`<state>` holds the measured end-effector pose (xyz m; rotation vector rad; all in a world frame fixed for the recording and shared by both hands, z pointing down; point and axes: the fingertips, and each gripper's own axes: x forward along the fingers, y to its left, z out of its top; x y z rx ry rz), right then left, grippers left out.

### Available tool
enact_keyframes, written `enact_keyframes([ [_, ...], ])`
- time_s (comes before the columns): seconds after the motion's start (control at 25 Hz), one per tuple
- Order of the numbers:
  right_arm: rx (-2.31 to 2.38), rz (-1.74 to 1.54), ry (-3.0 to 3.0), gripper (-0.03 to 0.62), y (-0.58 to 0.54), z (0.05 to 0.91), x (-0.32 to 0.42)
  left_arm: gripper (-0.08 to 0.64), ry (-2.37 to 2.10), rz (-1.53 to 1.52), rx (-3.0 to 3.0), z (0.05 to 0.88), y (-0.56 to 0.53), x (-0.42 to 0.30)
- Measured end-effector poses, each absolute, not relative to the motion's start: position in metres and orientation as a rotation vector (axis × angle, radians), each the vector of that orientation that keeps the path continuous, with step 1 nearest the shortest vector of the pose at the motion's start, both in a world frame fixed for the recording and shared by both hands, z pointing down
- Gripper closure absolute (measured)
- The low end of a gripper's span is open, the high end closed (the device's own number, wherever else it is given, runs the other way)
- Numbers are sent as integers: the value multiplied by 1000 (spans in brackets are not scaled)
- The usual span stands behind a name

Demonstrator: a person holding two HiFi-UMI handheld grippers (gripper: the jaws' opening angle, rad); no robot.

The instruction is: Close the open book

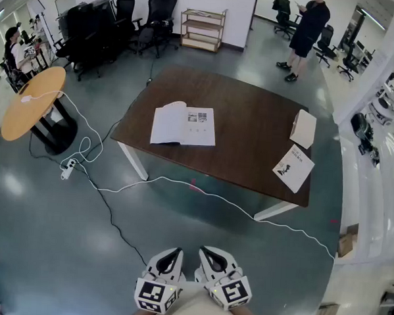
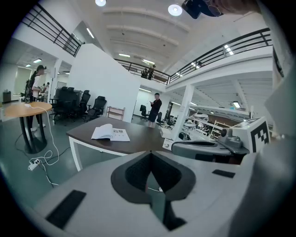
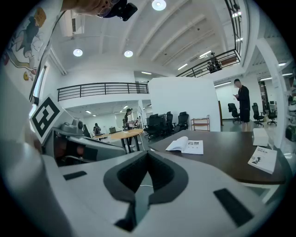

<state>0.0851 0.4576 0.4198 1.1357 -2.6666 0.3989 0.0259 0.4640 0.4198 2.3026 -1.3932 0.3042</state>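
White book (image 1: 183, 125) lay open on surface (image 1: 252, 117) | L tool (image 1: 171, 254), R tool (image 1: 209, 255) were closed, empty, far off | best: approach, fold raised left page over.

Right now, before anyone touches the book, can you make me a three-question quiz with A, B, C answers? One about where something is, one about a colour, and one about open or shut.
1. Where is the open book?
A. On the floor
B. On the big table, toward its left end in the head view
C. On a chair

2. What colour is the big table's top?
A. White
B. Dark brown
C. Green

3. How do the jaws of the left gripper stand?
A. Wide apart
B. Shut on the book
C. Shut with nothing between them

Answers:
1. B, the pages lie flat on the left part of the tabletop.
2. B, the top is dark brown and the legs are white.
3. C, the left gripper view shows the jaws meeting, and the book lies far off on the table.
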Motion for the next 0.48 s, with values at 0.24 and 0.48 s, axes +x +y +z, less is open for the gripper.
enact_keyframes([
  [0.24, 1162, 414, -2685, 588, 449, 423, 119, 554, -1401, 318, 2276, 423, 458, 53],
  [0.48, 1115, 418, -2757, 588, 440, 420, 140, 554, -1438, 329, 2261, 427, 457, 79],
])
